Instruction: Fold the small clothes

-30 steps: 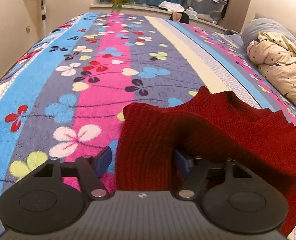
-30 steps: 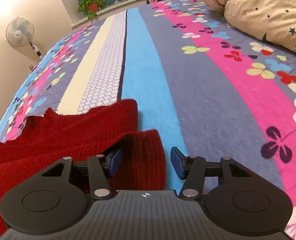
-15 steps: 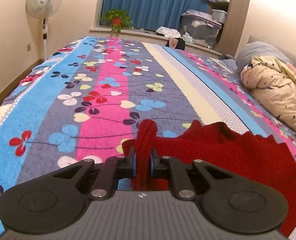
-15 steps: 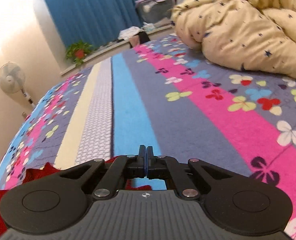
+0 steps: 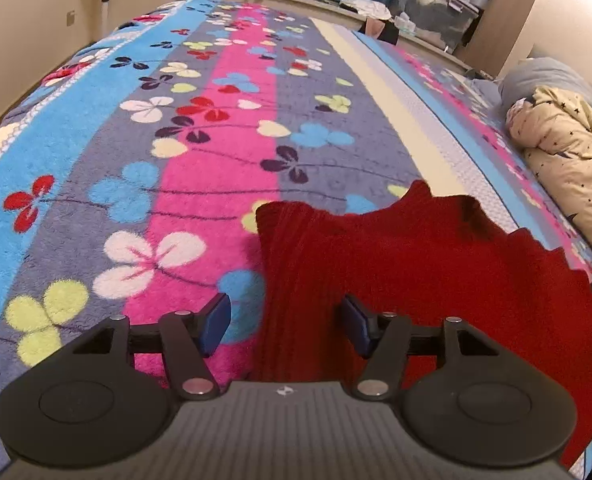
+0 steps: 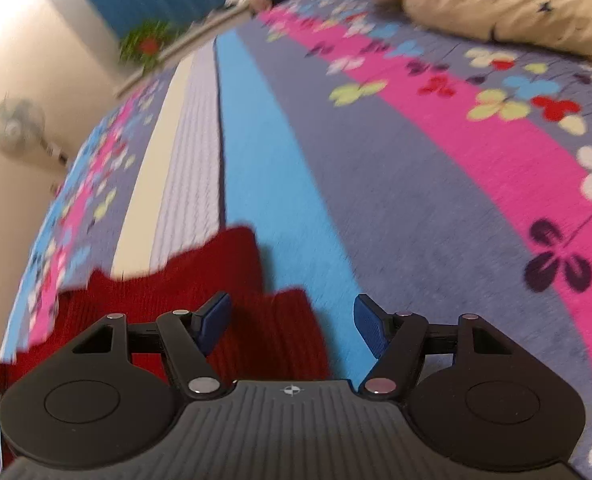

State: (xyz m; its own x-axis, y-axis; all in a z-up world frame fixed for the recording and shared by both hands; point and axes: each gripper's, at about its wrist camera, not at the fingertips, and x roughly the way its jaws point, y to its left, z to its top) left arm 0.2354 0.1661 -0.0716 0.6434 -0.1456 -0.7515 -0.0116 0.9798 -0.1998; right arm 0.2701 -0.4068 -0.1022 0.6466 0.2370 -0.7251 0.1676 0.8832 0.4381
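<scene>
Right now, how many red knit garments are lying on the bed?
1. A red sweater lies on the flowered blanket, just ahead of both open grippers. More clothing could be hidden outside the views.

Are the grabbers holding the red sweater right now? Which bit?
No. Both the left gripper and right gripper are open above the red sweater, gripping nothing.

Right view motion-blurred; red sweater (image 6: 200,300) near edge hidden behind gripper body.
</scene>
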